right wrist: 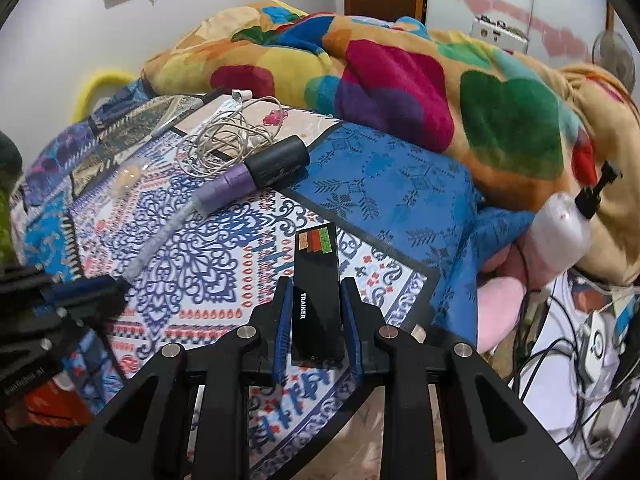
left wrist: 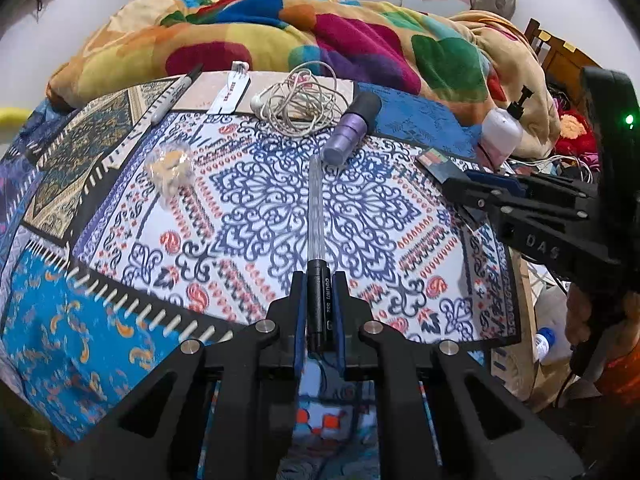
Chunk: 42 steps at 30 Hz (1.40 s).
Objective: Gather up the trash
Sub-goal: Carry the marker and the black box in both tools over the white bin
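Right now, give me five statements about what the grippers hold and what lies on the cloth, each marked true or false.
1. The left gripper is shut on a pen. True.
2. The right gripper holds nothing. False: it is shut on a black box.
3. The cable lies in a tangle. True.
4. The purple bottle stands upright. False: it lies on its side.
5. A marker lies near the cloth's far edge. True.

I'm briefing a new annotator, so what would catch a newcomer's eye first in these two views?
Probably the bright multicoloured blanket heaped behind the patterned cloth. Next, each gripper's catch: the left gripper is shut on a pen with a clear barrel, and the right gripper has its jaws against a black card marked TRAINER.
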Available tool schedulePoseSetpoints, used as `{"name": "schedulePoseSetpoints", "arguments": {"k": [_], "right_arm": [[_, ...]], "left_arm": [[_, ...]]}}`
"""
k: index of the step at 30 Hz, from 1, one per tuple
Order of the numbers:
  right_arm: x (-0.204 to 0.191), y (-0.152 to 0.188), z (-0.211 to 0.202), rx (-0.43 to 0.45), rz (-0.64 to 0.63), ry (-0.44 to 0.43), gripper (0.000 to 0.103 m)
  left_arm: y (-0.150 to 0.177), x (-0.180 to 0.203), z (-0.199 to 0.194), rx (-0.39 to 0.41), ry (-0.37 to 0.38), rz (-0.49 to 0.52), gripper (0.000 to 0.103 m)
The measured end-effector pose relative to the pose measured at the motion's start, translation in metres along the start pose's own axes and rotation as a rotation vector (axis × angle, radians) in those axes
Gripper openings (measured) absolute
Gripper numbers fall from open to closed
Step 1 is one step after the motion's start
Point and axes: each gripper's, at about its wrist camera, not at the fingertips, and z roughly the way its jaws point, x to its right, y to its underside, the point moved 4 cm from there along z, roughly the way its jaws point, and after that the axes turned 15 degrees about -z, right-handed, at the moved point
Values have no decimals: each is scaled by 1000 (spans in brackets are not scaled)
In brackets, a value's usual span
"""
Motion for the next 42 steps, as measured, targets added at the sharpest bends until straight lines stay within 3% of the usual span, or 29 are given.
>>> {"name": "schedulePoseSetpoints", "arguments": {"k": [8, 23, 32, 42], "right_arm": [[-5, -10, -42, 58, 25, -7, 22], [-52, -49, -149, 215, -46, 33, 22], [-108, -64, -190, 281, -94, 3, 22], [-186, -75, -198, 314, -126, -107, 22]], "left_arm": [[5, -2, -35, 26, -14, -15, 11], [11, -7, -164, 221, -20, -44, 11], [25, -46, -236, 311, -33, -106, 11], [68, -116, -290, 368, -106, -190, 11]]}}
